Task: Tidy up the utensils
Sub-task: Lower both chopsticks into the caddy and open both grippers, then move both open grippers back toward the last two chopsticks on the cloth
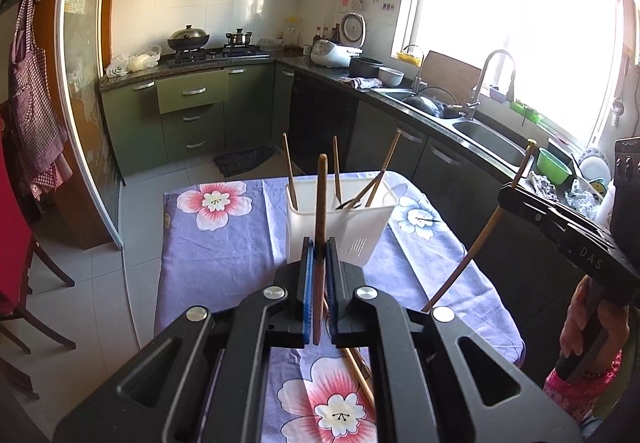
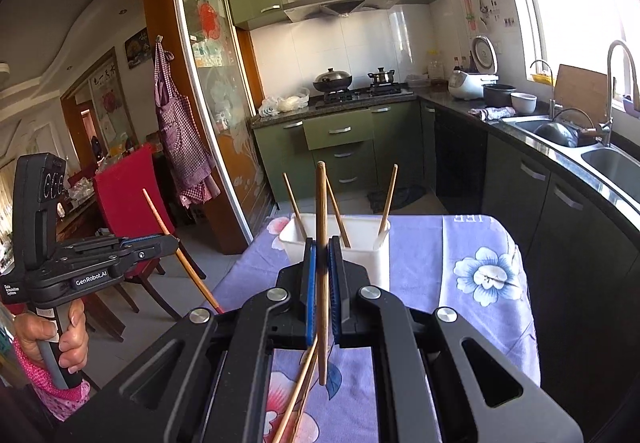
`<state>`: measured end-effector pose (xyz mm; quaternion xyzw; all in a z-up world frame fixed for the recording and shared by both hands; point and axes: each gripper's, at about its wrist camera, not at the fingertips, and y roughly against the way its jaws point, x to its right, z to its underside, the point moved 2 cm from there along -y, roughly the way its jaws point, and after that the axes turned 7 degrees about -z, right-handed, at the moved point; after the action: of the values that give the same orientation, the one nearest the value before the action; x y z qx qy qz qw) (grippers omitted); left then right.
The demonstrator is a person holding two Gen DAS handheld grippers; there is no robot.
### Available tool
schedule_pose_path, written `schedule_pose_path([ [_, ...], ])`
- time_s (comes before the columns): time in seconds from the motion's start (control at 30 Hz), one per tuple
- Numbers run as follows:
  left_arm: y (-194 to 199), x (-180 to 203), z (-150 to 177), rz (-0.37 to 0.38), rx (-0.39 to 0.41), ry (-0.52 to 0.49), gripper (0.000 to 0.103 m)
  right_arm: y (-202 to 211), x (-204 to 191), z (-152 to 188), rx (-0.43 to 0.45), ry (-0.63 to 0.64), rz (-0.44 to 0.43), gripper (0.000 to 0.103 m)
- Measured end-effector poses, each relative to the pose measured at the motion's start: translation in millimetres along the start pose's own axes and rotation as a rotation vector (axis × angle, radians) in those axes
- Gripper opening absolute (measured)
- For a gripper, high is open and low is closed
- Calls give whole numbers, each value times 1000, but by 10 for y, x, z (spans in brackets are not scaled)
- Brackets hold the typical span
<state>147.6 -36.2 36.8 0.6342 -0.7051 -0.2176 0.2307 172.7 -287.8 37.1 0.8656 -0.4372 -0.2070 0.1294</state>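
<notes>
A white plastic utensil holder (image 1: 336,221) stands on the table with several wooden chopsticks (image 1: 337,169) leaning in it; it also shows in the right wrist view (image 2: 370,243). My left gripper (image 1: 319,255) is shut on one brown chopstick (image 1: 321,195), held upright just in front of the holder. My right gripper (image 2: 322,257) is shut on another chopstick (image 2: 321,211), also upright near the holder. Each gripper shows in the other's view, the right one (image 1: 508,193) and the left one (image 2: 172,241), each holding its chopstick. Loose chopsticks (image 2: 300,399) lie on the cloth below.
The table wears a purple floral cloth (image 1: 224,239). A red chair (image 2: 124,199) stands to the left. Green kitchen cabinets (image 1: 188,115), a stove with pots (image 1: 188,39) and a sink counter (image 1: 480,131) lie beyond and to the right.
</notes>
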Motion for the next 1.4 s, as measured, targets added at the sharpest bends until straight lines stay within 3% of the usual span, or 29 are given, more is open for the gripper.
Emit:
schedule_pose_path([
  [0.37,21,13,-991,3,177,-1,6,-143,-10,-1175,146,65,50,7],
  [0.6,-437,151,-1229,-19,177,-41,6,-613,191,-1485,129,73,77,7],
  [0.87,-1241,94,-1046,-32,20,-28,6,-1363,574,-1152,1,22,63,7],
  [1.07,-1351,81,-816,-55,-33,-48,8,-1653,660,-779,-83,2,46,8],
  [1.2,-1240,65,-771,-65,-34,-43,24,-1581,607,-758,-79,10,61,20],
  [1.37,-971,24,-651,-84,-29,-37,29,-1071,384,-678,-20,28,60,20],
  [1.4,-922,17,-599,-86,-33,-35,32,-938,352,-633,-6,33,68,25],
])
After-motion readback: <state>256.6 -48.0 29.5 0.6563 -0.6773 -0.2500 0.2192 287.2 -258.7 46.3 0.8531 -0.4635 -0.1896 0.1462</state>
